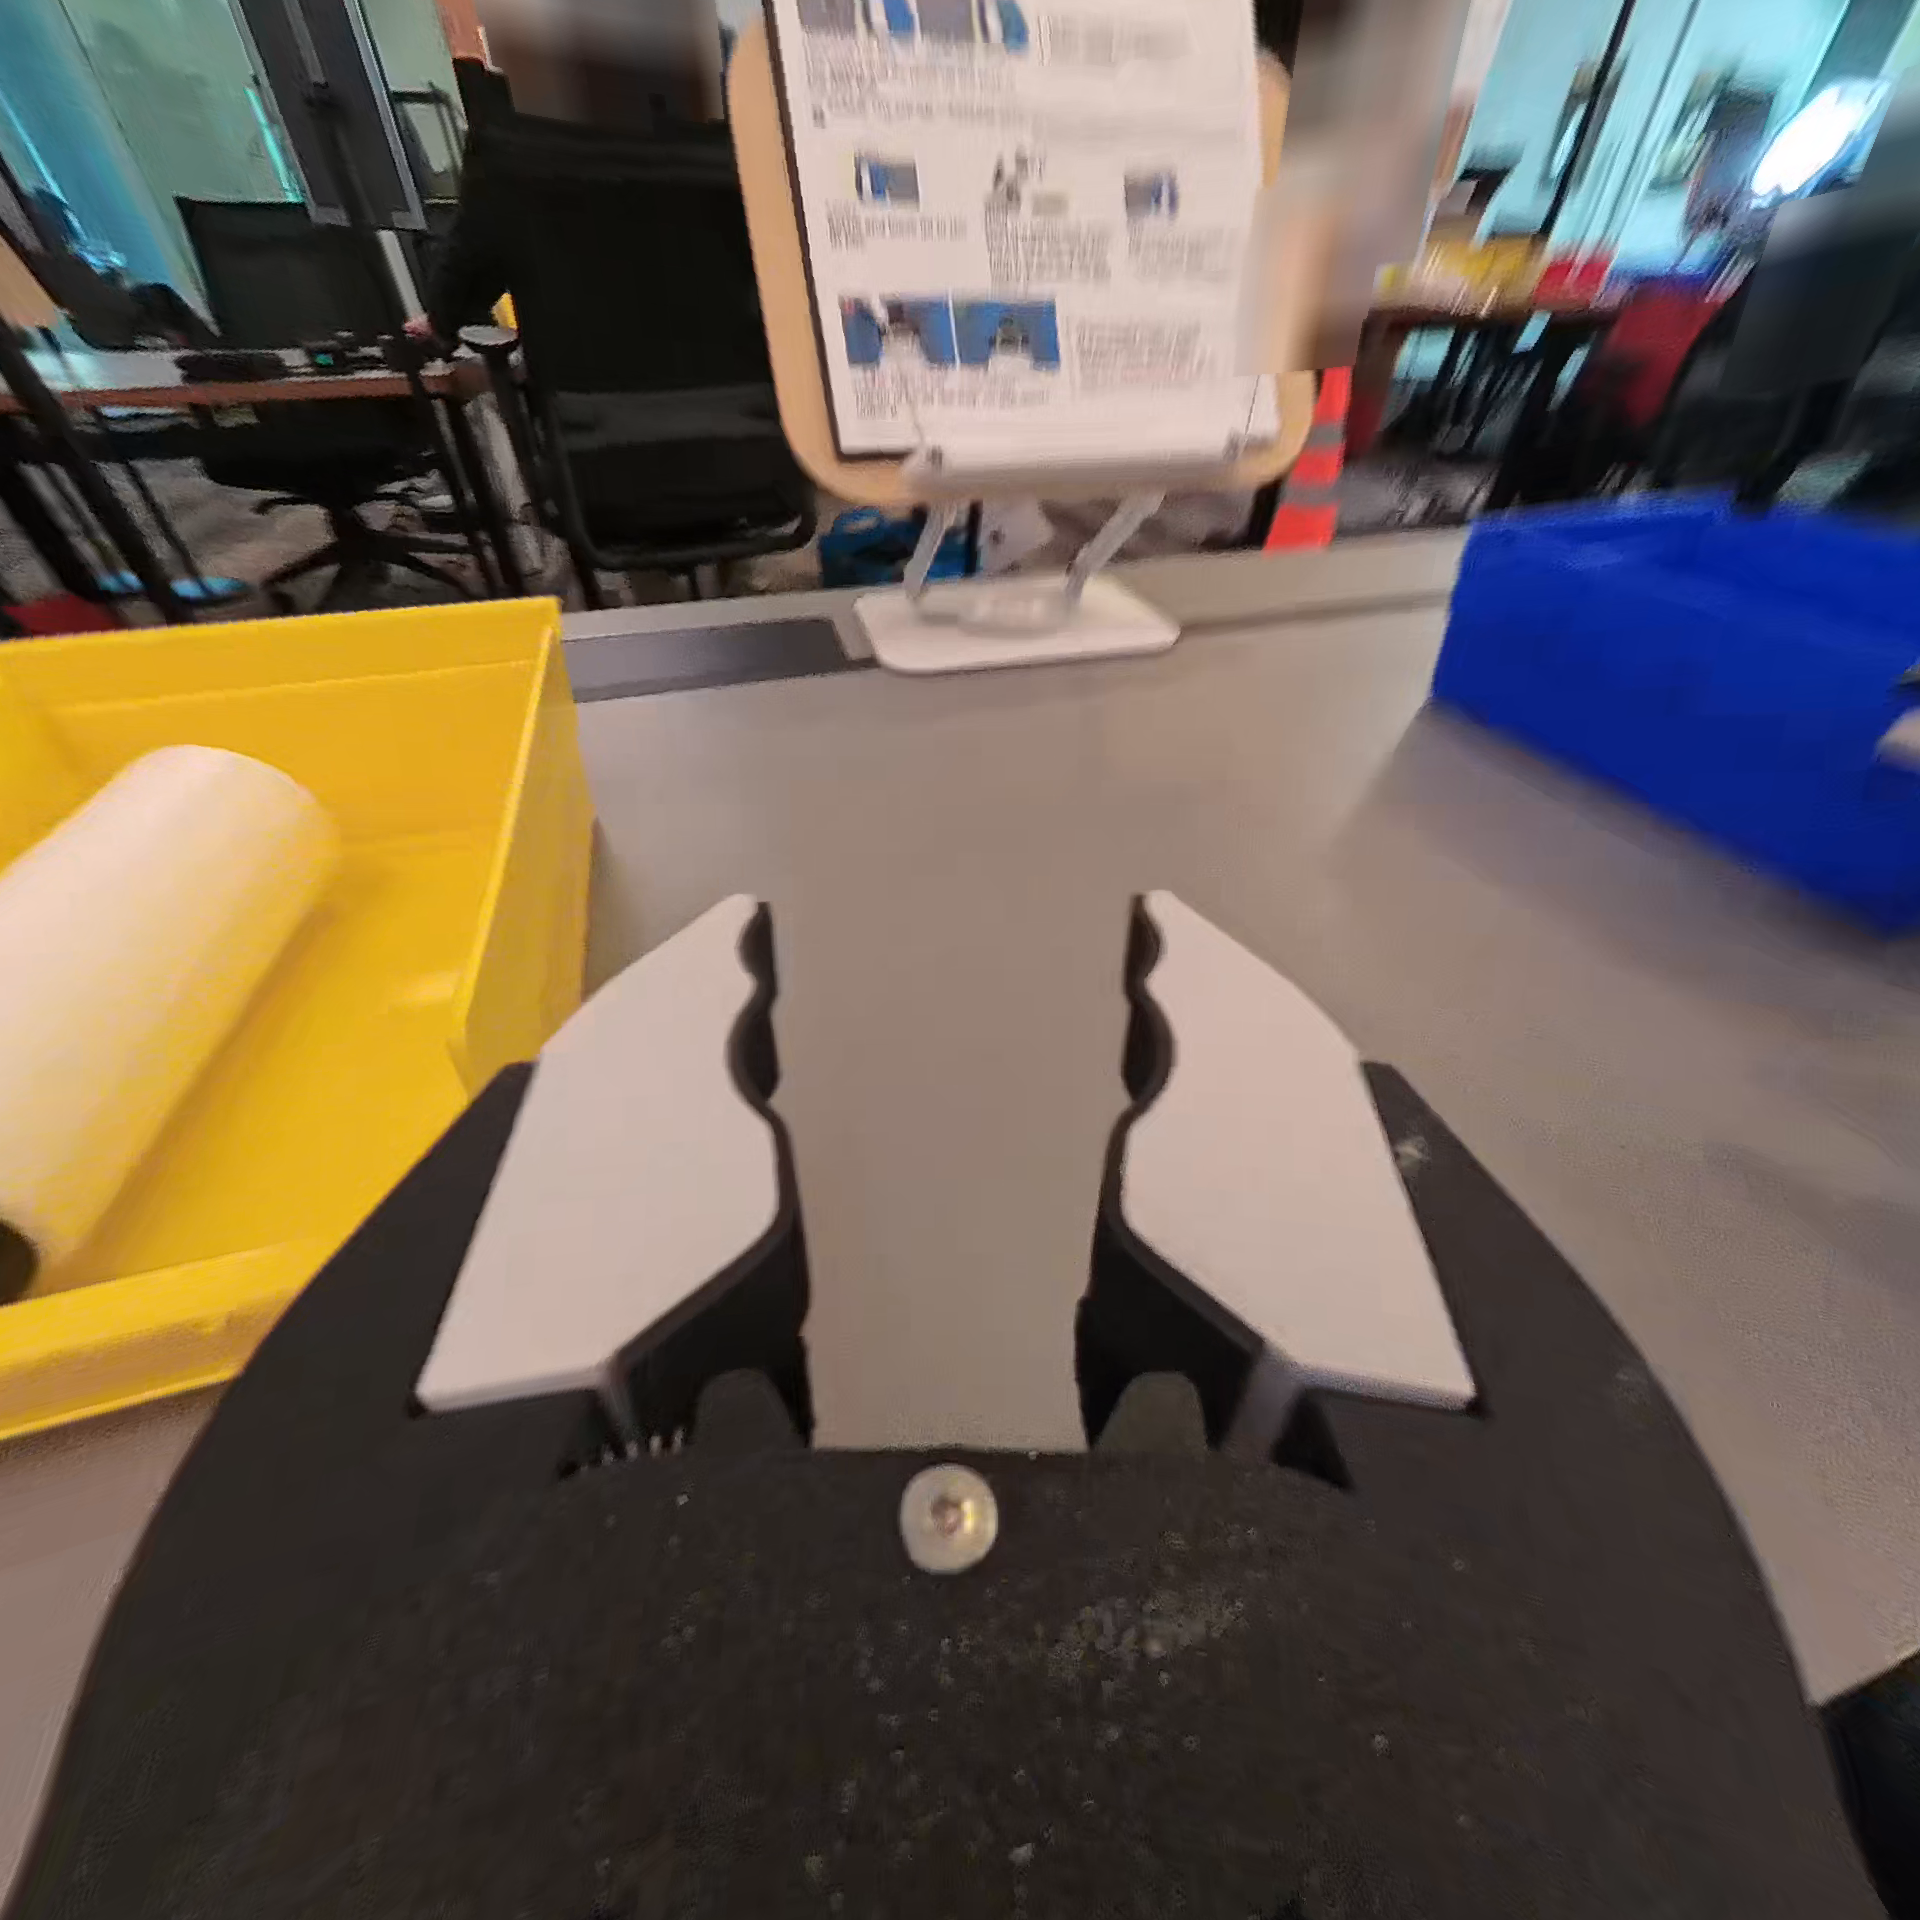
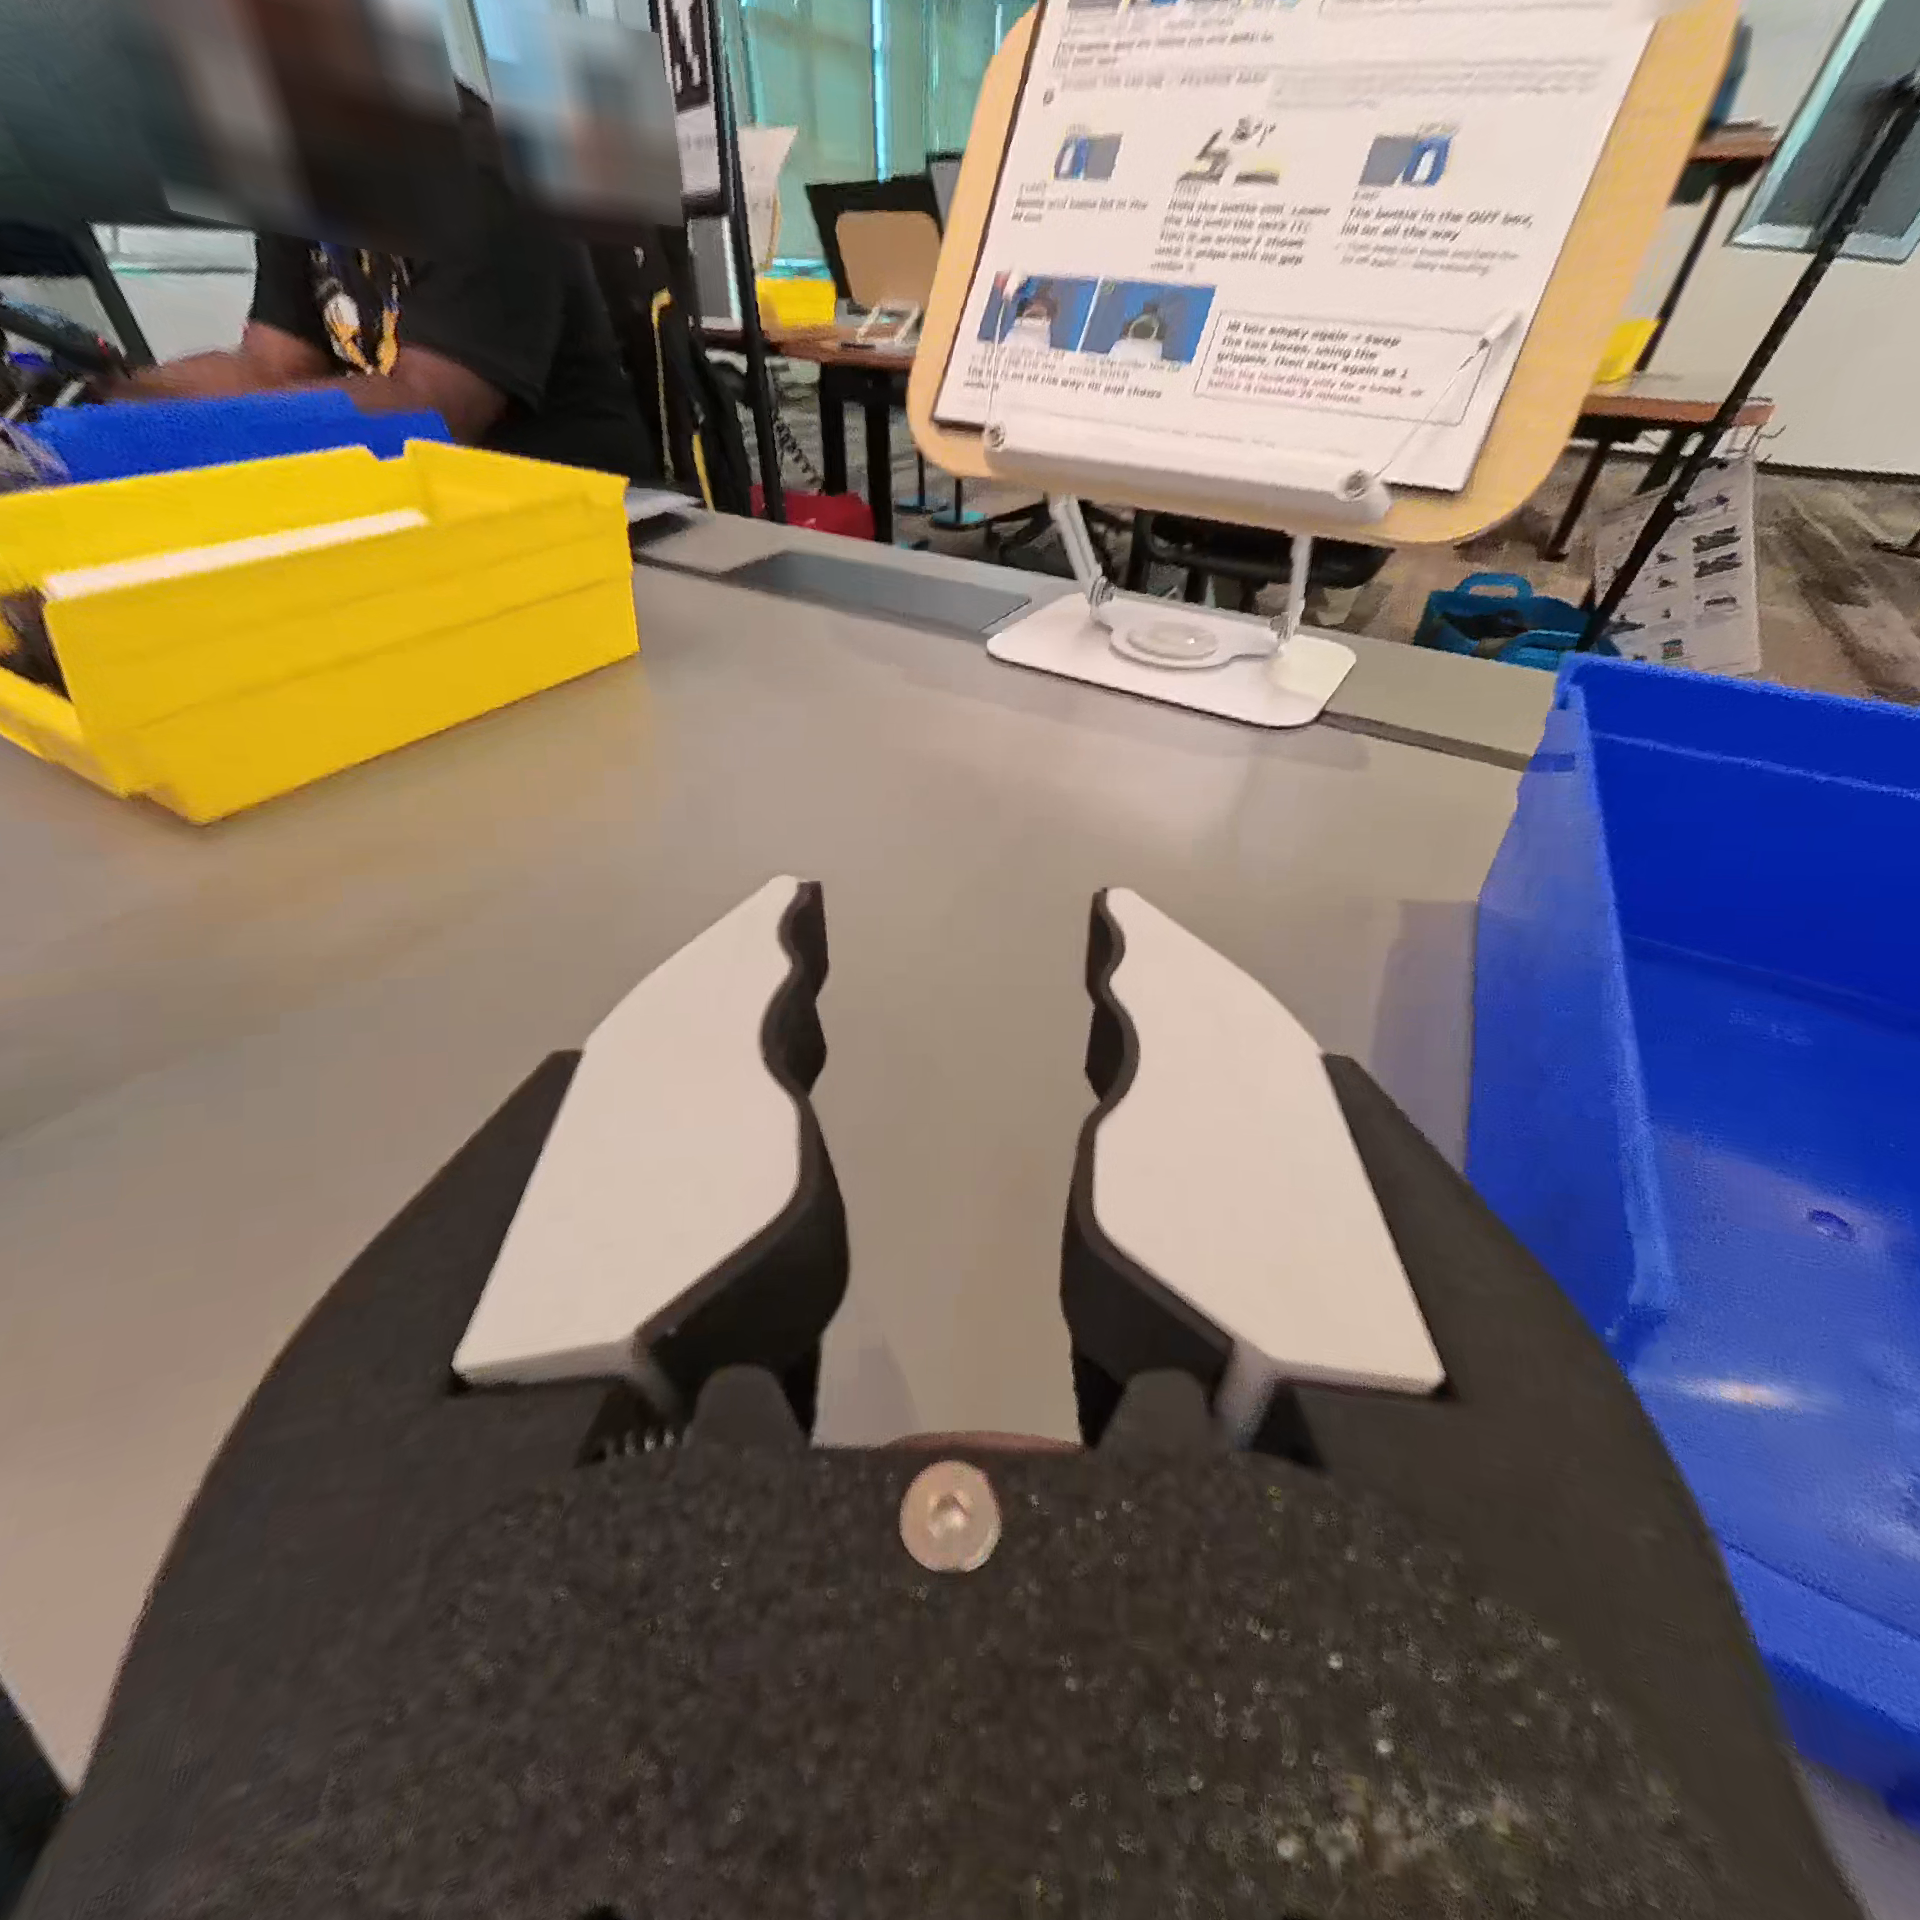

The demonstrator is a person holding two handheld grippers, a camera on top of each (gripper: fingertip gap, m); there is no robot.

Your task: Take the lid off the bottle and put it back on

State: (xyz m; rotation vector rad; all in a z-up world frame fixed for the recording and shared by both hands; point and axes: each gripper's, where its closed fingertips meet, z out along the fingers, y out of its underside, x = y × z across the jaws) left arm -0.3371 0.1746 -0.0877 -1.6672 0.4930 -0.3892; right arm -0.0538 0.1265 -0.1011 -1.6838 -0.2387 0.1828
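The left gripper point(image 1: 951, 904) hangs over the bare grey desk point(image 1: 987, 790) with its two fingers apart and nothing between them. The right gripper point(image 2: 956, 894) is the same: fingers apart, holding nothing, over the middle of the desk.

The bottle point(image 1: 135, 977) lies on its side inside the yellow bin point(image 1: 520, 831). It is pale and round like a roll. In the left view its near end looks dark, and that may be the lid, but the view is cut off there, so I cannot be sure. In the right view only a thin white strip shows over the wall of the yellow bin, and the left gripper is just beside that bin, on its right.

The job looks like it is at the very start: the bottle has to come out of the yellow bin first. To do this well, the left gripper should turn toward the yellow bin, go in over its wall, and close around the middle of the bottle, not the end. A round bottle can roll or slip, so the squeeze should be firm and the lift slow. Then it should stand the bottle up on the desk right of the yellow bin, so the right gripper can reach the lid from above.

A blue bin point(image 2: 1714, 1039) sits well to the right of the yellow bin, and a paper stand point(image 2: 1174, 655) sits behind the two.
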